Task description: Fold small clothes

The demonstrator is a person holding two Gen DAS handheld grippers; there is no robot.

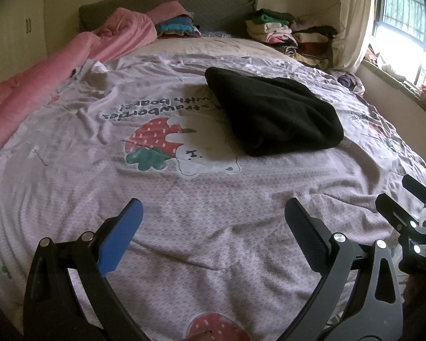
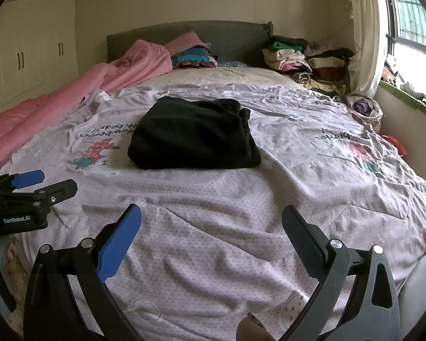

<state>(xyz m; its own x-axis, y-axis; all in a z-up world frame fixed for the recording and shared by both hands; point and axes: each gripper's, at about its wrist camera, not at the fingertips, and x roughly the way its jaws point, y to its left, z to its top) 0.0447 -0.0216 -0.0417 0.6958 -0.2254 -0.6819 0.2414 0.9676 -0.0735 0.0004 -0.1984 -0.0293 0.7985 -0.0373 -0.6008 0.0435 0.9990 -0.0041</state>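
A black garment [image 1: 272, 110] lies folded into a compact rectangle on the bed's printed lilac cover; it also shows in the right wrist view [image 2: 193, 135]. My left gripper [image 1: 213, 207] is open and empty, hovering over the cover well short of the garment. My right gripper [image 2: 211, 213] is open and empty too, near the bed's front. The right gripper also shows at the right edge of the left wrist view [image 1: 394, 190], and the left gripper at the left edge of the right wrist view [image 2: 56, 182].
The lilac strawberry-print cover [image 1: 184, 199] spans the bed. A pink quilt [image 1: 42, 79] lies bunched along the left side. Stacks of folded clothes [image 1: 289, 34] sit by the grey headboard [image 2: 213, 37]. White wardrobes [image 2: 28, 42] stand left, a window [image 2: 411, 28] right.
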